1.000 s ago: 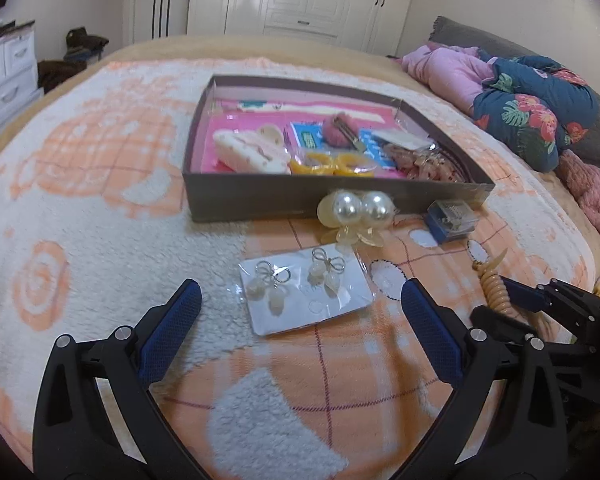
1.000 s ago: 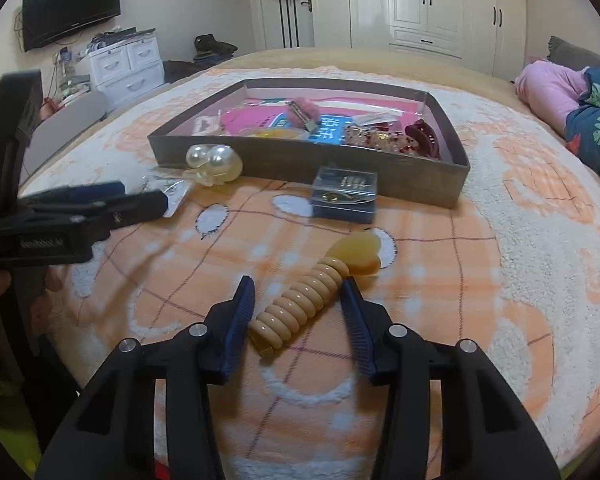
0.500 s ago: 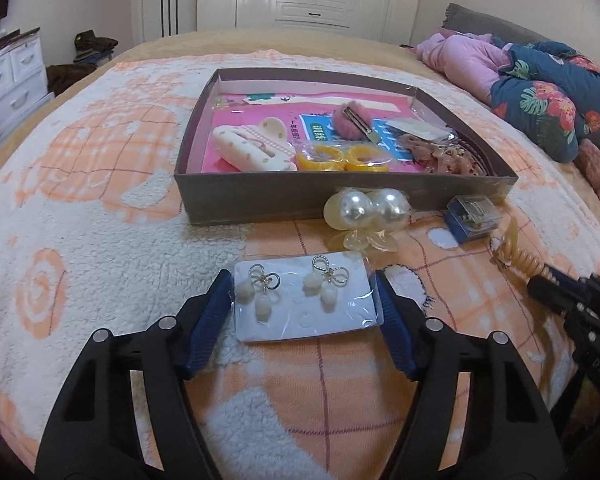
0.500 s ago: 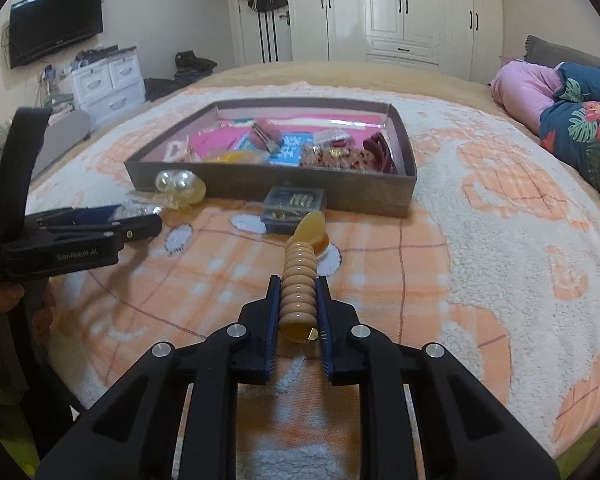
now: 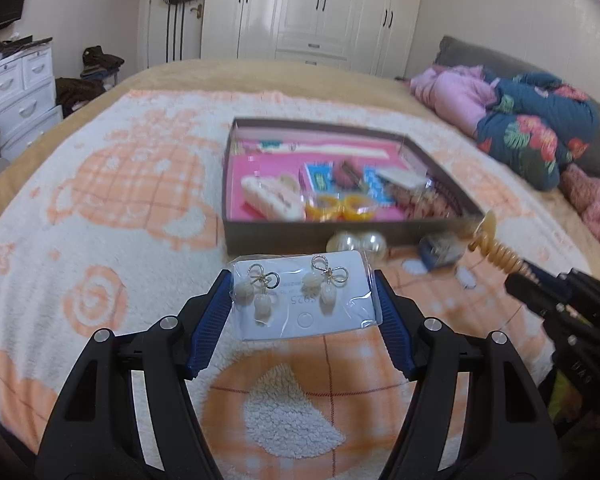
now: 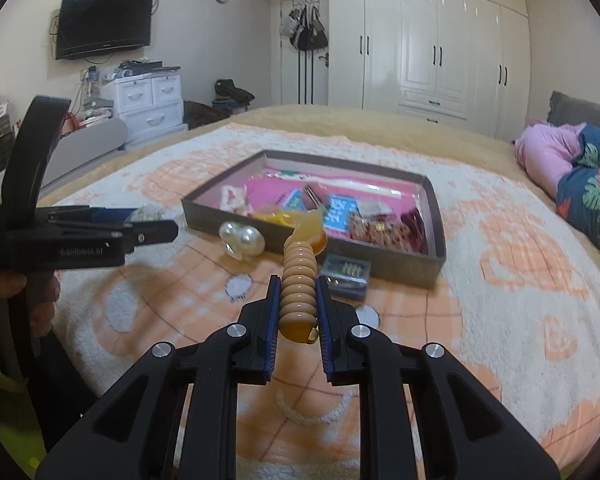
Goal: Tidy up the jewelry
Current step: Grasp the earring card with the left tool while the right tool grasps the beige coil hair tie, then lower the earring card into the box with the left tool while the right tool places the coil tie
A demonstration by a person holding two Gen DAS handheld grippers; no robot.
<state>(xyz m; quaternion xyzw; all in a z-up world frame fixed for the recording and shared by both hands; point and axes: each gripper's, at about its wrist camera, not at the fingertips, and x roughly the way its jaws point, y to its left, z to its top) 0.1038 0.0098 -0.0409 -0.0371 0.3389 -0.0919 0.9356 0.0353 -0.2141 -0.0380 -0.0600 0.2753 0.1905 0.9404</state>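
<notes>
- My left tongs (image 5: 302, 300) pinched the earring card (image 5: 303, 294) by its side edges, above the blanket (image 5: 100, 240).
- My right tongs (image 6: 298, 312) clamped the ridged amber hair clip (image 6: 299, 280), near the tray (image 6: 400, 270).

Ahead of me at twelve o'clock stands a glossy white panelled wardrobe (image 6: 440, 40); a black wall-mounted television (image 6: 104, 24) hangs at ten, above white plastic drawers (image 6: 150, 100).
</notes>
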